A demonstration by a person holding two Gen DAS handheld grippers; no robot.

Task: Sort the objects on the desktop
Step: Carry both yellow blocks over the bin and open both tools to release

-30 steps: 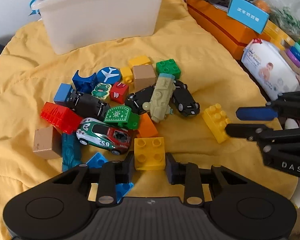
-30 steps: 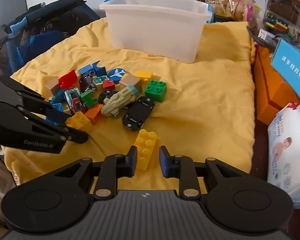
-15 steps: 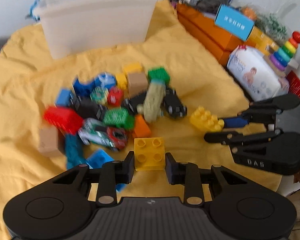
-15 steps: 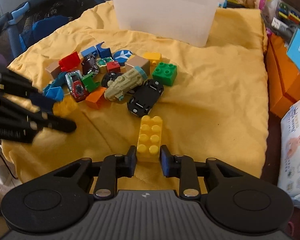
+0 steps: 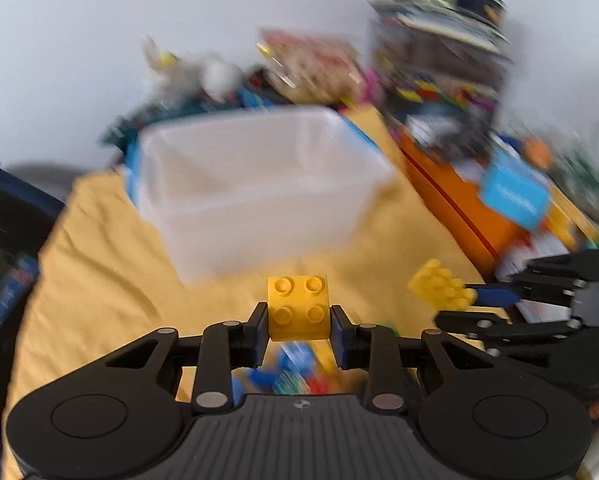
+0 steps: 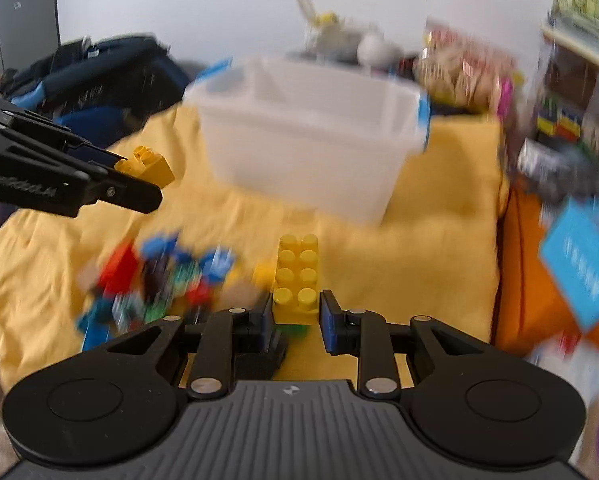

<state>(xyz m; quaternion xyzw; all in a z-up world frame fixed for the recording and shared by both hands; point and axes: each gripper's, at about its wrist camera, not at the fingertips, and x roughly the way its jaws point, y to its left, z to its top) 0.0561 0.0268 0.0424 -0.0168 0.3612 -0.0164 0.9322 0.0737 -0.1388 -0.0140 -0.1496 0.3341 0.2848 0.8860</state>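
My left gripper (image 5: 298, 330) is shut on a square yellow brick (image 5: 298, 307) and holds it in the air in front of the white plastic bin (image 5: 255, 188). My right gripper (image 6: 295, 317) is shut on a long yellow brick (image 6: 296, 276), also lifted, facing the bin (image 6: 311, 136). Each gripper shows in the other's view: the right one with its brick (image 5: 441, 285) at the right, the left one with its brick (image 6: 147, 164) at the left. The toy pile (image 6: 159, 280) lies blurred on the yellow cloth (image 6: 419, 248) below.
Orange boxes (image 5: 459, 204) with a blue card (image 5: 515, 196) stand along the cloth's right edge. Cluttered shelves (image 6: 571, 92) and bags lie behind the bin. A dark blue bag (image 6: 99, 76) sits at the left.
Both grippers have lifted their yellow bricks off the cloth and swung up toward the white bin. The toy pile has dropped below the fingers in both views.
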